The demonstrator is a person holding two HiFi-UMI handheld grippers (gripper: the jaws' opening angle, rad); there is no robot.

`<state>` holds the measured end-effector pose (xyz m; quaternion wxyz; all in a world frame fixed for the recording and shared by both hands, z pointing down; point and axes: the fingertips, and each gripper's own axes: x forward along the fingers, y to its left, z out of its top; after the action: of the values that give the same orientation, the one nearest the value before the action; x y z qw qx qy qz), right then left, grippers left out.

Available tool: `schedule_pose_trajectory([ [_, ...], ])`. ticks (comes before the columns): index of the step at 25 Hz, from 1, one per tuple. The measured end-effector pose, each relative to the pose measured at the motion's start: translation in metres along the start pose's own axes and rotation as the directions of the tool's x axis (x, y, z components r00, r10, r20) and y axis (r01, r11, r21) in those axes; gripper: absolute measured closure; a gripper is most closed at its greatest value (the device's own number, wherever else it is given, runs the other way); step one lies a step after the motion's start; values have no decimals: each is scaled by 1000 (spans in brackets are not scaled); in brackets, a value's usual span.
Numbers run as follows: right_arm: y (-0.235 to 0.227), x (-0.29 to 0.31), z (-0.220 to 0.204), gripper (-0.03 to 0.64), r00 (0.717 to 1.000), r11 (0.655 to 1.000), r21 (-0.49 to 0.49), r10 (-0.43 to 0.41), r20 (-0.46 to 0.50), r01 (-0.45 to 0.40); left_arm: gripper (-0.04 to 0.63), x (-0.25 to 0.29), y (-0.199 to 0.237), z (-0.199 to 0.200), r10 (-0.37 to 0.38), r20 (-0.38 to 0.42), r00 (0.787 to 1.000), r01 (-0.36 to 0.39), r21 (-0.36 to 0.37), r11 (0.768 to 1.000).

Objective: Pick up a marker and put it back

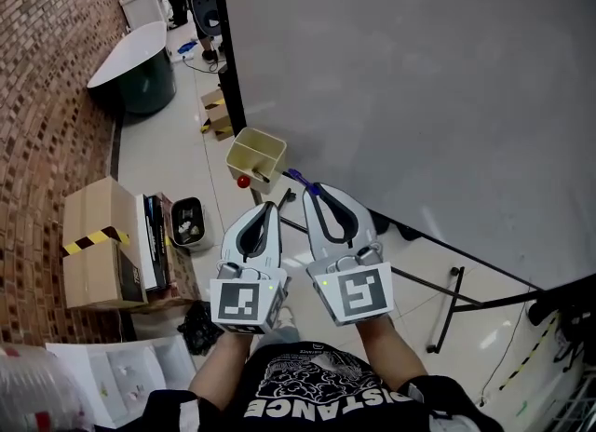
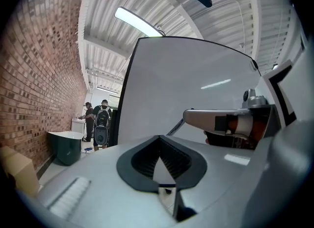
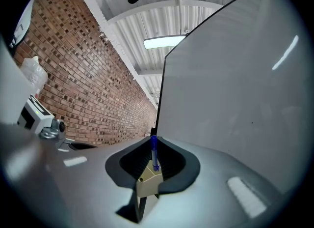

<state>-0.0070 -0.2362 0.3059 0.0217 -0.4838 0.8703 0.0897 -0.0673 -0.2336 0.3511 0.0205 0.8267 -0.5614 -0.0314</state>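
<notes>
Nearest the camera are the person's black shirt (image 1: 317, 391) and two forearms, each ending in a marker cube, with both tools held out side by side over the floor.

At the far left a cardboard box (image 1: 93, 253) sits by the brick wall and takes no part in the task. The left gripper (image 1: 268, 207) is clenched with nothing in it: its own view shows the jaw tips meeting and only the board behind them. It looks to be held idle next to its partner, kept out of the way.

Just beyond it, a yellow tub (image 1: 240, 162) stands at the board's left edge, with a red ball (image 1: 243, 181) touching its near corner. The tub is probably the marker's home.

The right gripper (image 1: 312, 188) is grasping the marker (image 1: 297, 178). The pick-up therefore looks done, with the return left to do.

The marker is slim and blue. It is pinched low on its body, so most of it sticks out past the jaw tips and points away toward the tub. That grip should leave its free end able to drop in first.

To the right, the whiteboard (image 1: 419, 95) fills the scene, blank and grey-white.
</notes>
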Motion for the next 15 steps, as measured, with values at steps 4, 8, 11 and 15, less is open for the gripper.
schedule_pose_trajectory([
  [4,-2,-13,-3,583,1000,1000,5,3,-11,-3,589,-4,-15,3,-10,18,1000,9,18,1000],
  [8,-3,-19,-4,583,1000,1000,5,9,-11,-9,589,-5,-20,8,6,20,1000,-6,30,1000],
  [11,-4,-21,-2,583,1000,1000,5,12,-7,-12,589,-6,-25,9,-6,24,1000,5,44,999],
  [15,-4,-19,0,583,1000,1000,6,22,-2,-22,589,-6,-24,11,4,35,999,-5,32,999],
])
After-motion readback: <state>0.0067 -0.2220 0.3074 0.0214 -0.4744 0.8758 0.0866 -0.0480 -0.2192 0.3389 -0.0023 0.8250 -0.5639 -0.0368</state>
